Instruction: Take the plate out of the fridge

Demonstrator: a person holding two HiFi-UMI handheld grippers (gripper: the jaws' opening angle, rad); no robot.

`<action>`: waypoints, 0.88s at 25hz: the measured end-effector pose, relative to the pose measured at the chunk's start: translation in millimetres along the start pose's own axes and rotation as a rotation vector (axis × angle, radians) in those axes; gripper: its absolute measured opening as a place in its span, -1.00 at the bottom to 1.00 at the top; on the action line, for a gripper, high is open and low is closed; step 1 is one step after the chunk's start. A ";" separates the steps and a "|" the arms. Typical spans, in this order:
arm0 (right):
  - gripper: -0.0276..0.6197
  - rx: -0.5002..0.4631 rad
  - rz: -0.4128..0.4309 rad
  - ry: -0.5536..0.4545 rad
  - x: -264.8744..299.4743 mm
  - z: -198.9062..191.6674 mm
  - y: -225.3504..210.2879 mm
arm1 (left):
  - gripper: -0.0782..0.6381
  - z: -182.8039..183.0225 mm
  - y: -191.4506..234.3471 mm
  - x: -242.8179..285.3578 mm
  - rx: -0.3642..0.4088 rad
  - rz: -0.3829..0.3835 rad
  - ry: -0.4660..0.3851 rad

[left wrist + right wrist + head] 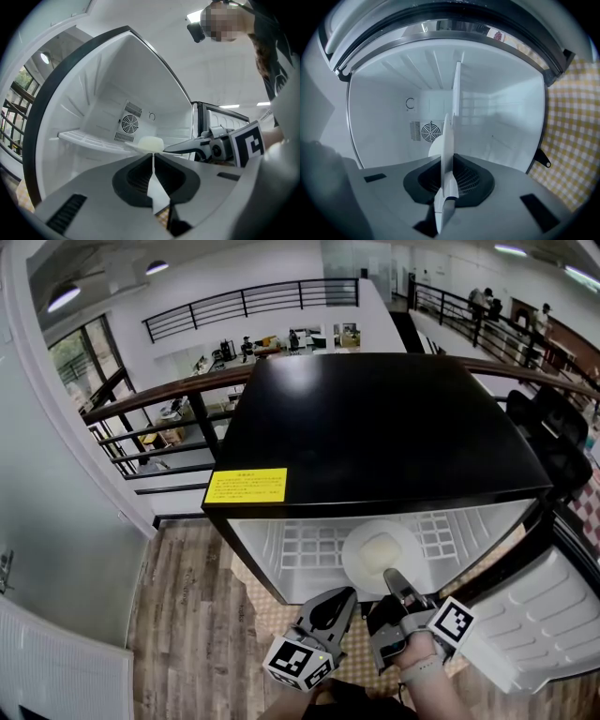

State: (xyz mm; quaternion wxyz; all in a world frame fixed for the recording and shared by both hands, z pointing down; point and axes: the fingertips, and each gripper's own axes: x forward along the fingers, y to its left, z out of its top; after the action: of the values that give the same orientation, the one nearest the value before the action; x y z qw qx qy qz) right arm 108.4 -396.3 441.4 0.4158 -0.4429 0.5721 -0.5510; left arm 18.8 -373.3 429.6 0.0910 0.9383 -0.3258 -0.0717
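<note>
– Where is the plate point(354, 559)?
– Inside the open fridge point(375, 418), over the front part of the white grid shelf point(300, 545), with a pale mound on it. Whether it rests on the shelf or is just clear of it, I can't tell.
– And the grippers?
– The right gripper point(392, 576) reaches in and pinches the plate's near rim; in its own view the plate stands edge-on between the closed jaws. The left gripper point(153, 154) hovers just beside it at the fridge's mouth, jaws pressed together on nothing.
– What does the fridge look like?
– Low, with a glossy black top and a yellow label point(246, 486) at its front left corner. The door point(553, 615) is swung wide to the right, its white lining showing. A round fan grille point(129, 124) sits in the back wall.
– And around it?
– A wooden plank floor point(178, 615), and a yellow checked cloth point(574, 140) beside and under the fridge. Behind runs a dark railing point(150, 401), and beyond it a lower floor with desks.
</note>
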 end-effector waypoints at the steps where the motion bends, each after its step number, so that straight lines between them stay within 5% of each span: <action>1: -0.74 0.006 0.002 -0.001 -1.2 -0.4 -0.1 | -0.73 -0.3 -0.7 -0.5 0.000 0.000 0.001; 22: -0.75 0.013 0.038 0.003 -26.6 -19.4 3.8 | -0.73 0.8 -12.2 -22.8 -0.008 0.002 -0.004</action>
State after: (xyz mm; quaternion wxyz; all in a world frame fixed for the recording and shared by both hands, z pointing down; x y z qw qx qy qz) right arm 96.5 -365.6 438.2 0.4282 -0.4284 0.5775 -0.5473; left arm 8.2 -349.7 427.9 0.0942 0.9375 -0.3265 -0.0751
